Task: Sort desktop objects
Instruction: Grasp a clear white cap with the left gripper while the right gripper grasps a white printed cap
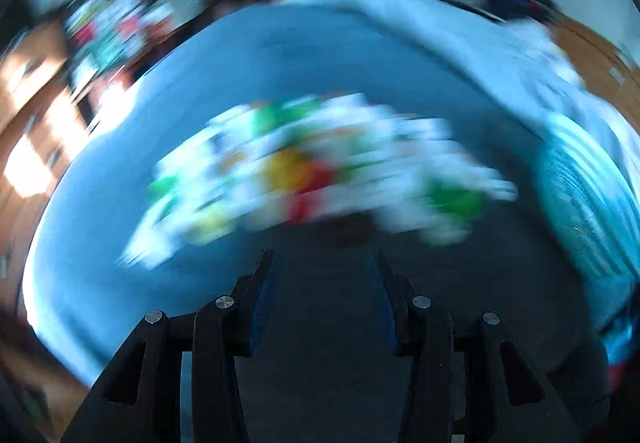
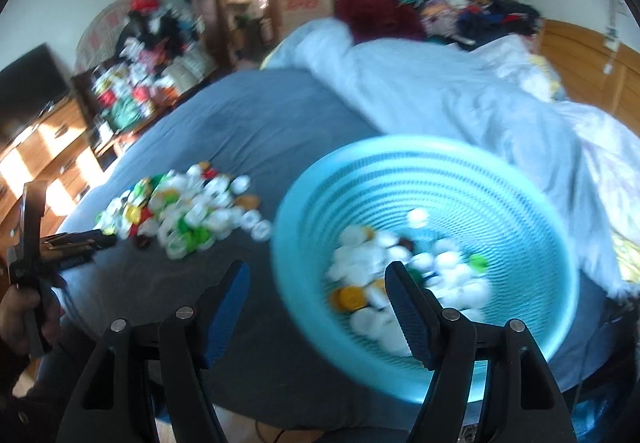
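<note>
A heap of bottle caps (image 2: pixel 180 213) lay on the blue bed (image 2: pixel 256 115), its long axis running left to right. The left gripper (image 1: pixel 322 263) hung just short of it, jaws apart and empty. The right gripper (image 2: pixel 316 275) hovered at the rim of the turquoise basket (image 2: pixel 520 203) of caps, jaws apart and empty.

Both grippers are matt black plastic. The left gripper (image 1: pixel 324 263) and right gripper (image 2: pixel 318 275) each have two tapered fingers faced with ribbed blue pads (image 2: pixel 226 307). Round silver screw heads (image 1: pixel 224 301) sit on the linkage arms, which have triangular cut-outs. The hand (image 2: pixel 24 317) grips a black handle.
</note>
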`<action>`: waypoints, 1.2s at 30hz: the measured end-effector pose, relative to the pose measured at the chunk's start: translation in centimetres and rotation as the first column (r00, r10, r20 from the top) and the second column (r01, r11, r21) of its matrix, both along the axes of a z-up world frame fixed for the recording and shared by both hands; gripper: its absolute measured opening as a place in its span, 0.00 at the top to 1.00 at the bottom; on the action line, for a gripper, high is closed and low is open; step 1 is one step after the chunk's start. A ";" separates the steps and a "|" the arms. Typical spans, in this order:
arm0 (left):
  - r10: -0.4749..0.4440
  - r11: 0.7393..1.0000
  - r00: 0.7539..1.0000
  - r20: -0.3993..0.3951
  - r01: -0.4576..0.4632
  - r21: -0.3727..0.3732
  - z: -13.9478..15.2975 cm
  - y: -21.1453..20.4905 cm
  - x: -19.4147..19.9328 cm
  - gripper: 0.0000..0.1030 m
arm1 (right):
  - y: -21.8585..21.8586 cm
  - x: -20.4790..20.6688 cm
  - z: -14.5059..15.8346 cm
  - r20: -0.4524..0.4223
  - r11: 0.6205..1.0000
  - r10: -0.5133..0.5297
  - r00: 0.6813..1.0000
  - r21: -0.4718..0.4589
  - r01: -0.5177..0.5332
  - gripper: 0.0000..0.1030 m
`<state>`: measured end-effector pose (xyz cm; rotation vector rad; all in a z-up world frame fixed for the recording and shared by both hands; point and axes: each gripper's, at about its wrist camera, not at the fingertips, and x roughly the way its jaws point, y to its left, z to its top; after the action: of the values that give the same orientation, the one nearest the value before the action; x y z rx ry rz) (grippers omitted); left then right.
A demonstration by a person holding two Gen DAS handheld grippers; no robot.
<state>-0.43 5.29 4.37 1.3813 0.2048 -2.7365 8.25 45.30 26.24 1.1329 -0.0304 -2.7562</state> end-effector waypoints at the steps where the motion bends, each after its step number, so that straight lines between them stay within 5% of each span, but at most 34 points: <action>1: 0.060 0.998 0.998 0.005 -0.060 0.027 -0.6 -2.6 0.5 0.62 | -1.1 -0.4 -0.6 0.020 1.000 0.022 1.000 0.000 -0.022 0.27; 7: 0.263 0.957 0.962 -0.078 -0.250 0.144 -0.9 -12.7 0.9 0.62 | -6.5 -1.4 -2.1 0.080 0.991 0.130 0.988 0.023 -0.132 0.27; 10: 0.299 0.949 0.953 -0.047 -0.292 0.116 -2.3 -14.7 -1.0 0.62 | -9.0 -1.6 -2.2 0.096 0.982 0.178 0.979 0.042 -0.182 0.27; 13: 0.227 0.967 0.971 0.077 -0.235 0.102 -5.3 -14.6 -2.3 0.62 | -10.1 -1.7 -2.8 0.118 0.979 0.192 0.974 0.050 -0.198 0.27; 16: 0.095 0.985 0.995 0.017 -0.097 0.141 -4.4 -12.4 0.1 0.62 | -10.6 -1.6 -3.0 0.127 0.978 0.192 0.973 0.058 -0.200 0.27; 22: 0.082 0.980 0.993 -0.083 -0.065 0.186 -2.2 -12.2 3.8 0.62 | -11.5 -1.7 -3.9 0.153 0.975 0.202 0.967 0.057 -0.213 0.27; 26: -0.015 0.984 0.997 -0.073 0.028 0.178 -2.2 -9.5 3.1 0.62 | -12.6 -1.5 -4.6 0.170 0.971 0.225 0.960 0.043 -0.235 0.27; 36: -0.092 0.981 0.995 -0.034 0.096 0.171 -3.5 -5.8 2.2 0.62 | -12.3 -1.5 -5.7 0.203 0.976 0.208 0.957 0.024 -0.217 0.24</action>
<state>1.79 -0.56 0.83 1.4308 0.3972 -2.8757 6.78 33.01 20.55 1.3357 0.1250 -2.4597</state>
